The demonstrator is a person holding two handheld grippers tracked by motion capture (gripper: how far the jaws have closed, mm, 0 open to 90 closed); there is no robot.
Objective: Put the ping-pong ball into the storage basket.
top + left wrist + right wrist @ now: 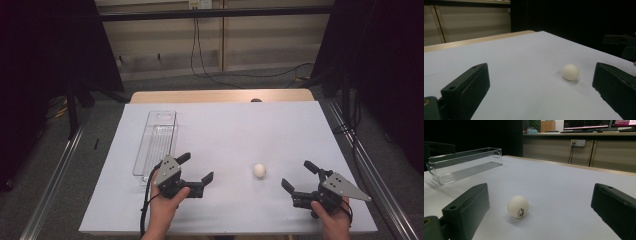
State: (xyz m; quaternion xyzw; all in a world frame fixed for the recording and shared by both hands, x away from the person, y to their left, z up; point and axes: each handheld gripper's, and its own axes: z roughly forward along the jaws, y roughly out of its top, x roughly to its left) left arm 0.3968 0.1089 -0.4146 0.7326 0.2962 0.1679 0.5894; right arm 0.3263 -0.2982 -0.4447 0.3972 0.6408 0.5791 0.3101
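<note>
Ball (259,170) sits loose on the white surface (235,130), between the two claws and touching neither; it lies nearer the right claw (299,176). Left claw (196,167) and right claw both have jaws spread wide, nothing pinched. Clear tray (156,141) lies empty, just beyond the left claw.

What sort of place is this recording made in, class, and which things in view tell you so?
Probably an office-like lab set up for recording. A table under a white sheet stands between dark curtains, monitors sit on a counter, and cables hang from a wall socket.
</note>
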